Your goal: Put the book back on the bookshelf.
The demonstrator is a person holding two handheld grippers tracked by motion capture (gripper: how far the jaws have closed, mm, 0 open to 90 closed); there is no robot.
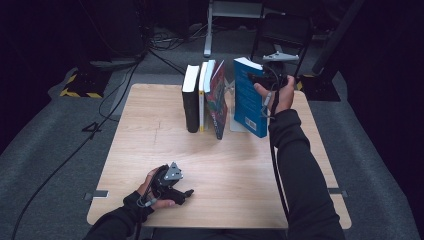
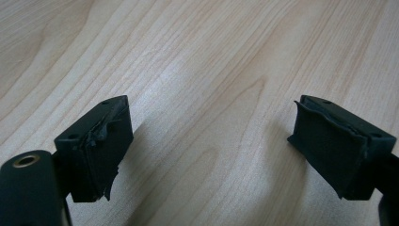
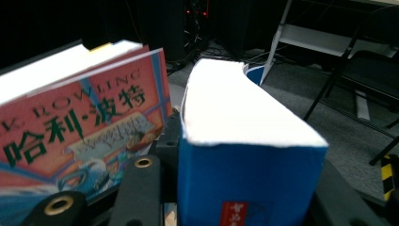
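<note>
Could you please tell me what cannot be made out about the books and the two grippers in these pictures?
- Right gripper pads: in the right gripper view the blue book covers them.
- Blue book title: cut off by that view's bottom edge; too small in the high view.
- Black book cover: high view, too small and dark.
- Left gripper: jaws apart over bare table; its body is out of frame.

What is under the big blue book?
The blue book stands upright on the wooden table, clamped in the right gripper. A pale bookend seems to sit beside it; the book's foot hides any part beneath.
</note>
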